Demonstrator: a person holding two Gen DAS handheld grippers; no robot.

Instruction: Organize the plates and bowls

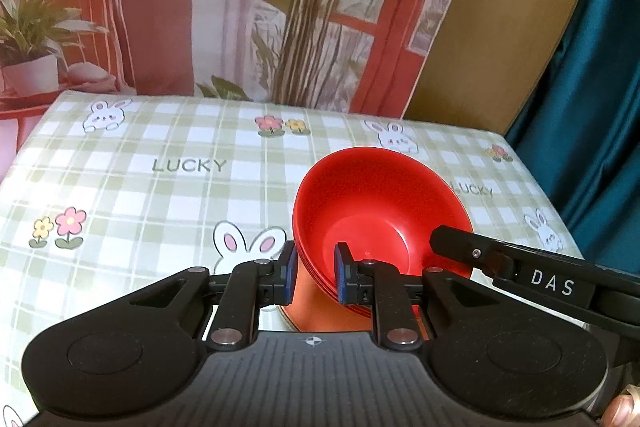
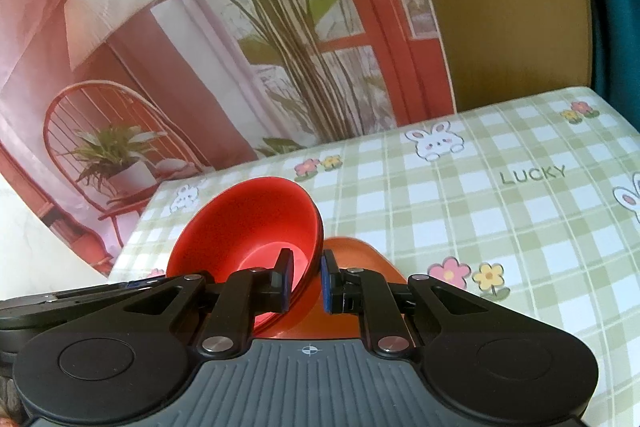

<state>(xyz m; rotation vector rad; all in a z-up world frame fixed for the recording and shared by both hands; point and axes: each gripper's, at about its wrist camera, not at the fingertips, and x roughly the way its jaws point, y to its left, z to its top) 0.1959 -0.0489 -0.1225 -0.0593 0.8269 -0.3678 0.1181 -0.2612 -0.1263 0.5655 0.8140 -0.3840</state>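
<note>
A nested stack of red bowls [image 1: 380,203] hangs over an orange plate [image 1: 312,311] on the checked tablecloth. My left gripper [image 1: 316,261] is shut on the stack's near left rim, one pad inside and one outside. In the right wrist view my right gripper [image 2: 306,267] is shut on the right rim of the red bowls [image 2: 256,223], which tilt toward the camera. The orange plate [image 2: 360,259] shows just beneath them. One of the right gripper's fingers [image 1: 452,239] reaches in from the right. I cannot tell whether the stack touches the plate.
The table [image 1: 160,187] is covered by a green check cloth with rabbits and flowers; its far edge meets a printed backdrop [image 1: 240,7] of a chair and plants. A teal curtain [image 1: 592,107] hangs to the right. A person's fingertip [image 1: 620,411] shows at the lower right.
</note>
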